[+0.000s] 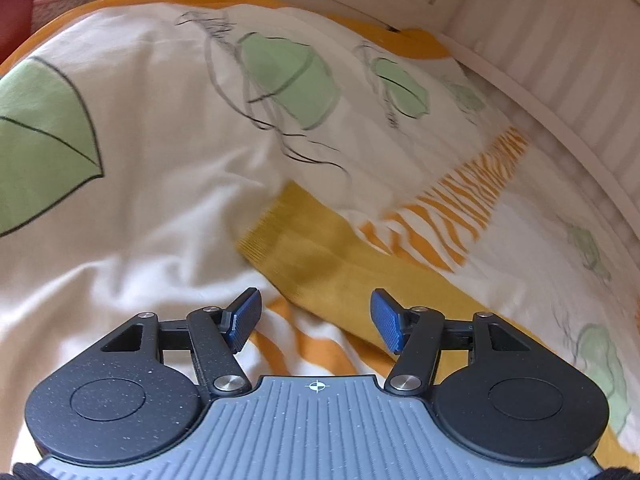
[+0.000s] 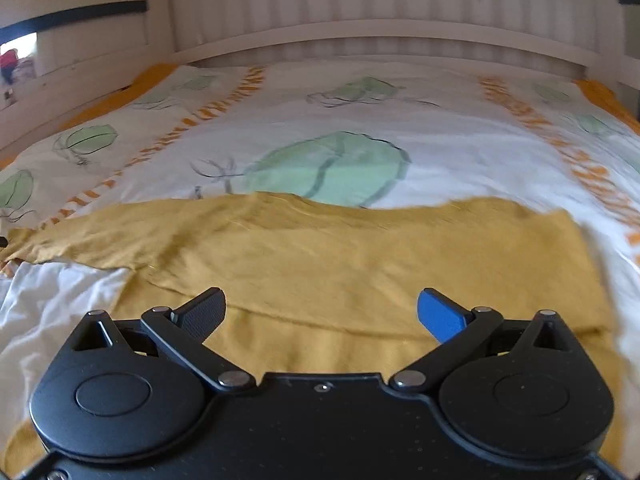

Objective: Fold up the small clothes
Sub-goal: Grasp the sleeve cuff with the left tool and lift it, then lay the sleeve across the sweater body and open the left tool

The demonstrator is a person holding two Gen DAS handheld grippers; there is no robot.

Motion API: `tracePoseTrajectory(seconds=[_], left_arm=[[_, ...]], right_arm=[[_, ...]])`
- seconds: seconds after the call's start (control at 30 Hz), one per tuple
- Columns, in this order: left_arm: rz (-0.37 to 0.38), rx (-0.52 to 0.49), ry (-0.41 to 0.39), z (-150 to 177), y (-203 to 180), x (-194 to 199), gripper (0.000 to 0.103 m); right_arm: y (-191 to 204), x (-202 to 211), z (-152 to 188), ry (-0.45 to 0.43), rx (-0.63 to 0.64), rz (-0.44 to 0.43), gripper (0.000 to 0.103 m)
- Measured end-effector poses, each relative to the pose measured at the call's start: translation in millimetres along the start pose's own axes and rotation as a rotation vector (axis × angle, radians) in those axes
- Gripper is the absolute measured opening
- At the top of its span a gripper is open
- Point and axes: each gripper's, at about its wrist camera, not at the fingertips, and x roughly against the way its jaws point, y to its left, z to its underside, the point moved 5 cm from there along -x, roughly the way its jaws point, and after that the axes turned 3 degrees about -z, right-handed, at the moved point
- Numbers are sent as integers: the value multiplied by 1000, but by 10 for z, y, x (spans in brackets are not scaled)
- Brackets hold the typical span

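Note:
A mustard-yellow long-sleeved top (image 2: 320, 256) lies flat on the bed, one sleeve stretched out to the left. In the left wrist view its ribbed cuff and sleeve (image 1: 312, 248) lie just ahead of my left gripper (image 1: 316, 316), which is open and empty above the sleeve. My right gripper (image 2: 320, 312) is open wide and empty, hovering over the body of the top near a folded edge.
The bed is covered by a white duvet (image 2: 440, 152) with green leaf prints and orange striped bands. A white slatted bed rail (image 2: 360, 36) runs along the far side. Orange sheet edge (image 1: 416, 40) shows at the mattress border.

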Motion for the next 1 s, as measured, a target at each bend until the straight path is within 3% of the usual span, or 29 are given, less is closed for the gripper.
tracePoseTrajectory(seconds=[0.37, 0.47, 0.53, 0.73, 1.0], left_arm=[[49, 155, 7, -182, 223, -371, 57], [84, 213, 11, -239, 262, -394, 7], [93, 237, 17, -262, 264, -376, 6], [169, 103, -35, -388, -209, 2, 6], [373, -137, -111, -360, -1407, 813, 6]], right_arm=[[532, -299, -100, 27, 41, -114, 102], [601, -286, -99, 31, 47, -126, 102], [615, -273, -108, 33, 49, -131, 102], [522, -194, -116, 36, 41, -125, 102], [215, 30, 36, 53, -12, -108, 102]])
